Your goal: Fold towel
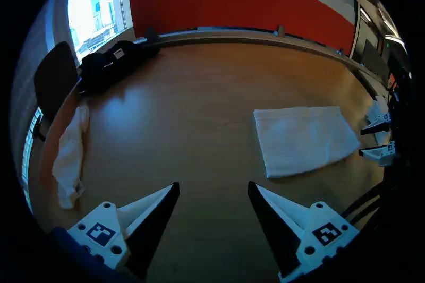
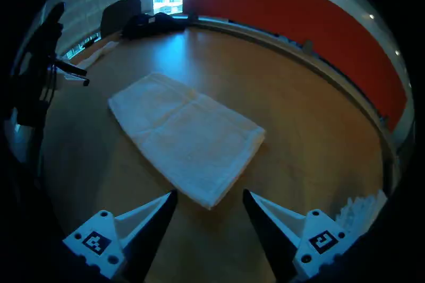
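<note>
- Left gripper view: left gripper (image 1: 212, 187) at the near edge, jaws spread wide with nothing between them, bare wooden table (image 1: 202, 97) under the tips.
- Right gripper view: right gripper (image 2: 210, 195) also near, jaws wide and gripping nothing. The near corner of the towel (image 2: 186, 131) sits at the gap between the tips, not pinched.
- The towel is white, folded into a flat rectangle (edges roughly lined up), and lies on the table. In the left gripper view it is ahead and to the right.
- Crumpled white cloth (image 1: 69, 161) at the left table edge, well apart from the towel.
- Black bag (image 1: 111, 62) on the far left of the table, dark chair (image 1: 53, 78) just beside it.
- Red partition (image 1: 239, 4) along the far table edge, bright window (image 1: 95, 7) far left.
</note>
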The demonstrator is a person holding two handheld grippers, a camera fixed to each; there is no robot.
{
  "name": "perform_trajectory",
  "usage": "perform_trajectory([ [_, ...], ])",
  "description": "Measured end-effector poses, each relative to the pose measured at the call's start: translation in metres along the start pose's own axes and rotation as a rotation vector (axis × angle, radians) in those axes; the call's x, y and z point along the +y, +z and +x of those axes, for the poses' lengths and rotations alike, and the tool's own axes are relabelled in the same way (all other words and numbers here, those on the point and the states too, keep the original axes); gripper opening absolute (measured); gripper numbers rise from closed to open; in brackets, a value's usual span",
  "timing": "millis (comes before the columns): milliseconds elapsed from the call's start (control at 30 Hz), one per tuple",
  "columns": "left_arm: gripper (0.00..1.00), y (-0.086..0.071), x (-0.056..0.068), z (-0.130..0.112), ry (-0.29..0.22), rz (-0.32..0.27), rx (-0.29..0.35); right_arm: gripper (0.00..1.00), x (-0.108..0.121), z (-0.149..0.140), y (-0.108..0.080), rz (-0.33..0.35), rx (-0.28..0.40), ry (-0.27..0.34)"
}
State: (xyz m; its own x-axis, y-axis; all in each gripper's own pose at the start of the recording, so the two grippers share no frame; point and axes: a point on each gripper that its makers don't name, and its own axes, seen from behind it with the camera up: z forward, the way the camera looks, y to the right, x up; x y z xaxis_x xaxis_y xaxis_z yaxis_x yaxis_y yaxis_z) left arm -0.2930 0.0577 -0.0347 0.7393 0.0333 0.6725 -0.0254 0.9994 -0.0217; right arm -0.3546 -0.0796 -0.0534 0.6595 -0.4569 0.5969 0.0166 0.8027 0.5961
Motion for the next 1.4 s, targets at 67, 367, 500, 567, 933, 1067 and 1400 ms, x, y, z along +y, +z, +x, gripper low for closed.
perform_trajectory([
  [67, 0.95, -0.001, -0.001, -0.002, -0.001, 0.002, -0.002, 0.93, 0.000, -0.005, 0.001, 0.001, -0.013, -0.008],
  [367, 0.95, -0.005, -0.006, -0.006, -0.011, 0.003, 0.000, 0.73, -0.003, -0.009, 0.005, 0.029, -0.029, -0.013],
  [500, 0.95, -0.005, -0.007, -0.005, -0.010, 0.003, 0.002, 0.59, -0.006, -0.008, 0.005, 0.049, -0.034, 0.000],
  [567, 0.95, -0.006, -0.007, -0.005, -0.010, 0.003, 0.003, 0.53, -0.007, -0.009, 0.005, 0.058, -0.042, 0.007],
  [933, 0.95, -0.008, -0.010, -0.006, -0.014, 0.005, 0.005, 0.21, -0.004, -0.012, 0.007, 0.054, -0.052, 0.013],
  [1067, 0.95, -0.009, -0.011, -0.007, -0.017, 0.007, 0.004, 0.07, -0.002, -0.011, 0.008, 0.042, -0.050, 0.002],
  [1400, 0.95, -0.011, -0.013, -0.009, -0.023, 0.009, 0.003, 0.05, -0.002, -0.001, 0.006, 0.031, -0.024, -0.010],
])
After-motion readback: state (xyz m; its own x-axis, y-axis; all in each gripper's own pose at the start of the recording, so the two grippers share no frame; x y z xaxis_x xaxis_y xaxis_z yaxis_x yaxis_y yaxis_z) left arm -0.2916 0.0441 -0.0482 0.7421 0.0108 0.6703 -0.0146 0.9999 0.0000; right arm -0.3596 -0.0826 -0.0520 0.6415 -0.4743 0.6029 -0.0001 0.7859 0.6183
